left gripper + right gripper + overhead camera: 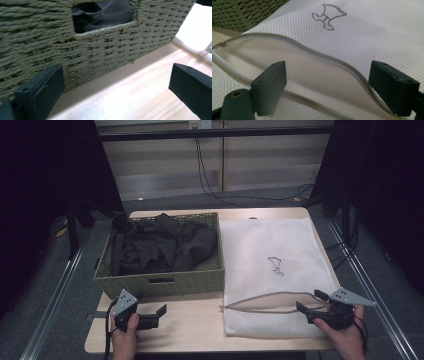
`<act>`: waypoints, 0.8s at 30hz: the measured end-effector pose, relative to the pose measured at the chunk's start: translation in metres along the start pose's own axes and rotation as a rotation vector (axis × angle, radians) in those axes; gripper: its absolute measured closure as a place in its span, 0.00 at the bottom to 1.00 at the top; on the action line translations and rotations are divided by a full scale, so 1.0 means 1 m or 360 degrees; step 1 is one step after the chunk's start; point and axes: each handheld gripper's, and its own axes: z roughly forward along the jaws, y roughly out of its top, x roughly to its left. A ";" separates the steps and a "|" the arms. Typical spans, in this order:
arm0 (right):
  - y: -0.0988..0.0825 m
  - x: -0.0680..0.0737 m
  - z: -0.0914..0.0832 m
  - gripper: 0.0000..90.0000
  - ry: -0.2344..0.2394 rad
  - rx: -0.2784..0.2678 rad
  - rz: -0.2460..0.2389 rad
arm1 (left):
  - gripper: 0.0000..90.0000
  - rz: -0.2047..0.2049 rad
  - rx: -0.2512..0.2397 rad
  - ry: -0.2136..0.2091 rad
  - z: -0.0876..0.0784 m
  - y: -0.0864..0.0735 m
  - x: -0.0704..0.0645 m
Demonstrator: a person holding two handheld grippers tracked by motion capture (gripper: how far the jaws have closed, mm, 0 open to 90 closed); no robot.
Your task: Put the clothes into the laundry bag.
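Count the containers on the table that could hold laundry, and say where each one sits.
2. A woven basket holding dark clothes sits on the table's left half. A white mesh laundry bag lies flat beside it on the right, its zipper partly open.

No readable text, brand or number anywhere. Only mark: a small dark outline emblem stitched on the white mesh bag (272,255), no letters in it. A pale tag on the wall up top (199,124) is too small to read.
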 end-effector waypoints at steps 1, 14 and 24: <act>0.001 0.001 0.002 0.18 -0.0001 -0.0002 -0.0012 | 0.00 0.0011 -0.0003 -0.0010 0.000 0.000 -0.002; 0.014 0.023 0.037 0.05 -0.0040 0.0167 -0.0255 | 0.03 0.0058 0.0039 -0.0283 0.044 0.020 -0.063; 0.020 0.030 0.057 0.07 -0.0150 0.0251 -0.0333 | 0.08 0.0086 0.0108 -0.0663 0.080 0.032 -0.126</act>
